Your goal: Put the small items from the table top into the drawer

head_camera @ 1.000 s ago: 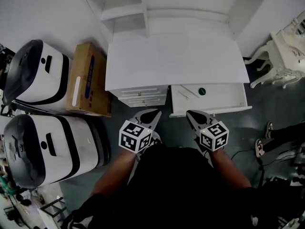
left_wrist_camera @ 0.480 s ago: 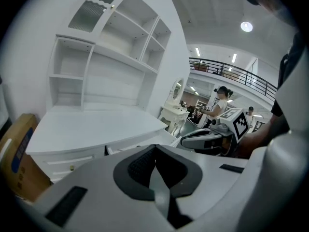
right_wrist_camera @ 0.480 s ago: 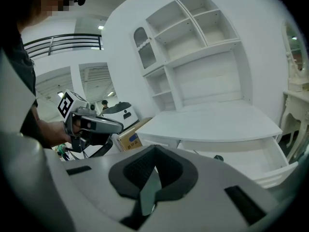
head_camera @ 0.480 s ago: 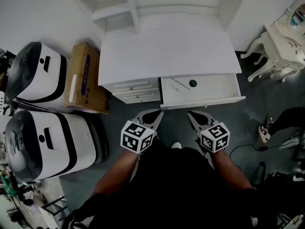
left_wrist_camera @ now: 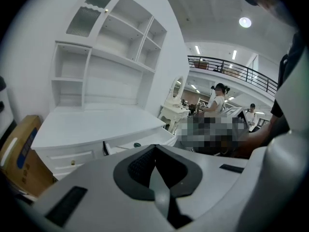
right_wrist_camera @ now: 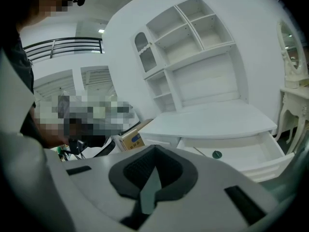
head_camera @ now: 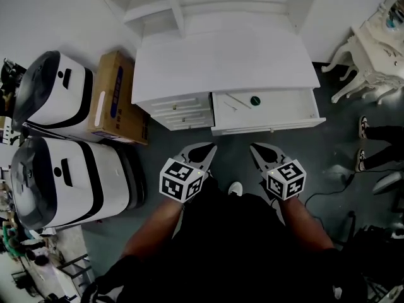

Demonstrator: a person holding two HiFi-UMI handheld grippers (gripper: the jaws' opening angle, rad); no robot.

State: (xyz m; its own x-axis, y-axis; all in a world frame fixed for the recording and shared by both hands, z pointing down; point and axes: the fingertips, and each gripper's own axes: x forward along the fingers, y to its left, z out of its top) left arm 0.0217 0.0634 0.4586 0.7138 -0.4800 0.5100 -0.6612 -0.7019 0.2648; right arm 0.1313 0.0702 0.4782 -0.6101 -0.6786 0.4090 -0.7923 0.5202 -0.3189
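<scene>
Head view: left hand-held gripper (head_camera: 209, 149), right hand-held gripper (head_camera: 254, 148) clenched empty, facing rectangular drawer (head_camera: 287, 105).

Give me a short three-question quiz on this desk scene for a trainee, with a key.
1. True or false: the right-hand drawer of the desk is closed.
2. Where does the small green round item lie? A on the table top; B in the right-hand drawer; C on the cardboard box.
3. Fill in: the jaws of the left gripper and the right gripper are both ____.
Key: 1 false, it stands open; 2 B; 3 shut, with nothing between them.
</scene>
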